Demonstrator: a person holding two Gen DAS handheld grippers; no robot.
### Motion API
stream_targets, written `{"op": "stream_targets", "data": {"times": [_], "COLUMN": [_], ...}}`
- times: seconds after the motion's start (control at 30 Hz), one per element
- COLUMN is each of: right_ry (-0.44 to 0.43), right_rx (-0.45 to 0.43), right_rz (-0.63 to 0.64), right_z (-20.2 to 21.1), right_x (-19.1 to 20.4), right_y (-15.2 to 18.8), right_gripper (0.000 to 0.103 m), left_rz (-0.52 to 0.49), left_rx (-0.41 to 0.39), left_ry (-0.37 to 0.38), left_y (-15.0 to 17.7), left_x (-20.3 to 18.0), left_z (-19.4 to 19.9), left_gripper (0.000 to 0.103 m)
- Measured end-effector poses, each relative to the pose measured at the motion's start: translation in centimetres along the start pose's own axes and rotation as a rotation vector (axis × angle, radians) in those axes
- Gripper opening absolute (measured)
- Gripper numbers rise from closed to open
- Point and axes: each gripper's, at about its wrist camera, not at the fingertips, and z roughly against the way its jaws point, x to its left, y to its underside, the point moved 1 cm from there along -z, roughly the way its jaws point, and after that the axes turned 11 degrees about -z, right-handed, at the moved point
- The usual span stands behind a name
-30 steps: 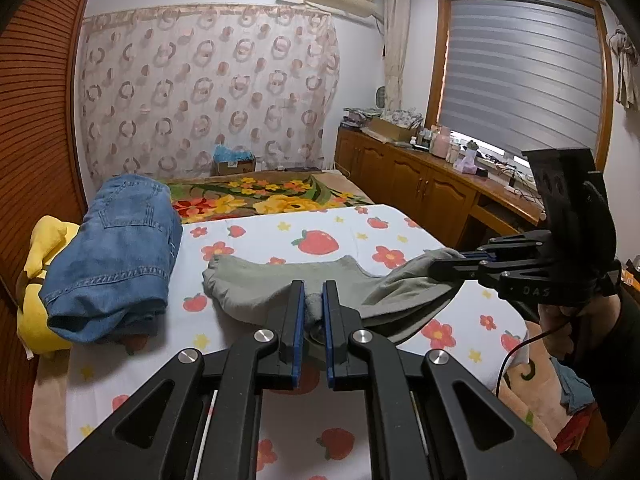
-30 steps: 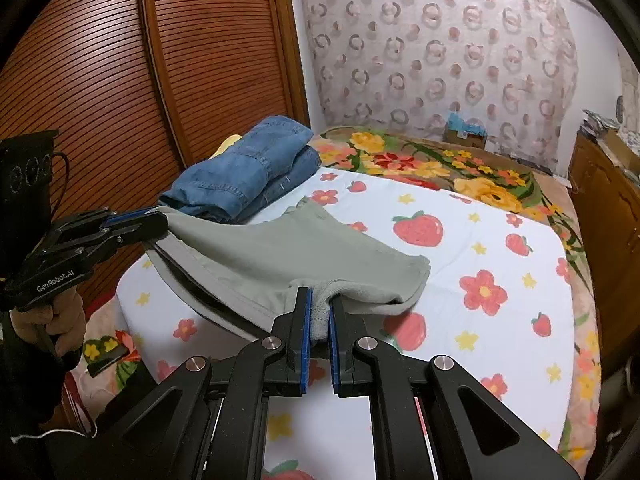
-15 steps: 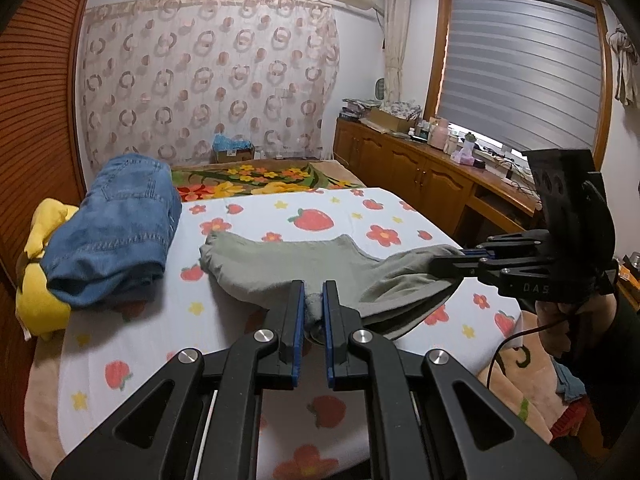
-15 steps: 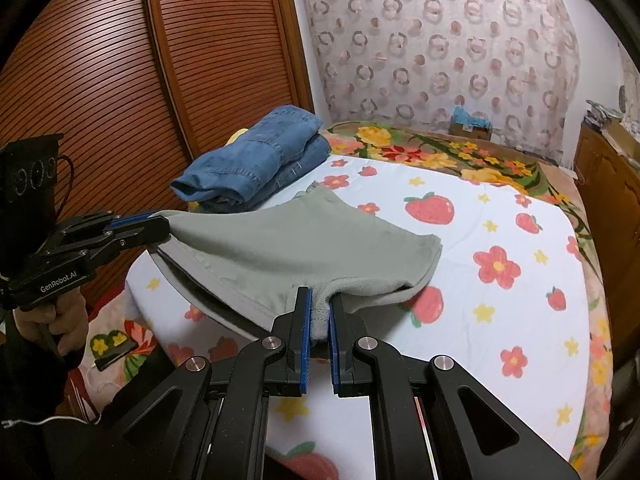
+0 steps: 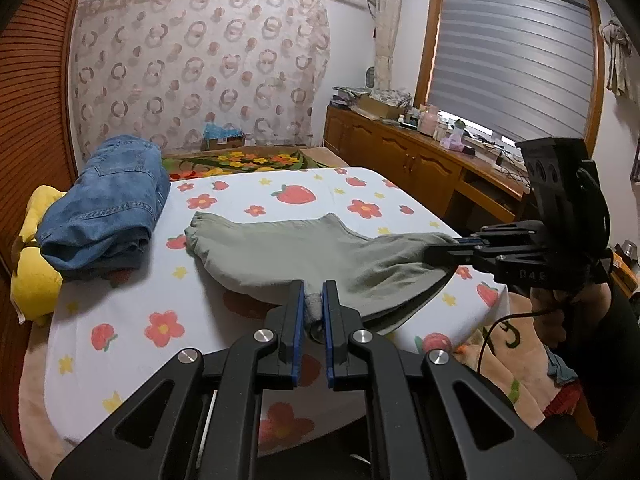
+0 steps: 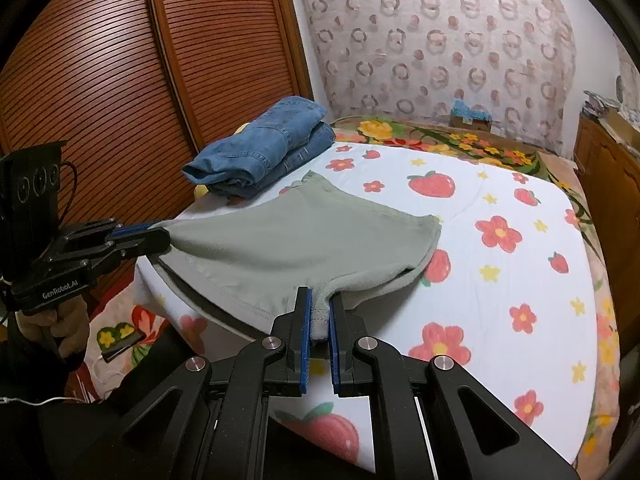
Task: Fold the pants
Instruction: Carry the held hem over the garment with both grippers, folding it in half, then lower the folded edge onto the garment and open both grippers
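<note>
Both grippers, left [image 5: 312, 306] & right [image 6: 319, 312], clamped on green pants [image 5: 288, 252] edge, near side lifted beside folded jeans [image 5: 104, 208]; approx halfway, folds remain

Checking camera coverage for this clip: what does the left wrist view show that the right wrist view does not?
Only the left wrist view shows the window blind, the wooden counter below it, and the yellow item under the jeans. Only the right wrist view shows the slatted wardrobe doors in full. Both show the green pants clamped by the left tool and right tool, the folded jeans and the strawberry sheet.
</note>
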Motion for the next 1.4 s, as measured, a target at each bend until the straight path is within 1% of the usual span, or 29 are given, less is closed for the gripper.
{"op": "stream_targets", "data": {"times": [0.47,0.63,0.83,1.0,1.13,1.27,1.4], "right_ry": [-0.017,-0.016,-0.004,0.013,0.031,0.049,0.062], "right_rx": [-0.017,-0.033,-0.039,-0.043,-0.049,-0.035,-0.014], "right_rz": [0.005,-0.003,-0.028,-0.040,-0.052,-0.062,-0.061], "right_z": [2.3,2.6,0.9,-0.9,-2.4,-4.1,-5.4], "right_x": [0.9,0.5,-0.4,-1.0,-1.4,-2.2,-2.7], "right_y": [1.8,1.7,0.3,-1.1,-2.3,-3.2,-3.8], "right_gripper": [0.008,0.008,0.008,0.008,0.008,0.008,0.008], "left_rz": [-0.018,-0.016,0.007,0.010,0.003,0.038,0.035], "left_rx": [-0.013,-0.010,-0.007,-0.015,-0.004,-0.006,0.003], "left_ry": [0.018,0.014,-0.003,-0.017,-0.034,-0.029,-0.041], "left_y": [0.0,-0.1,-1.0,-2.0,-2.5,-2.9,-3.2], "left_x": [-1.4,-1.1,0.3,1.3,2.1,3.3,3.5], "left_z": [1.6,1.0,-0.5,-1.7,-3.5,-4.7,-5.8], "left_gripper": [0.010,0.010,0.010,0.010,0.010,0.010,0.010]}}
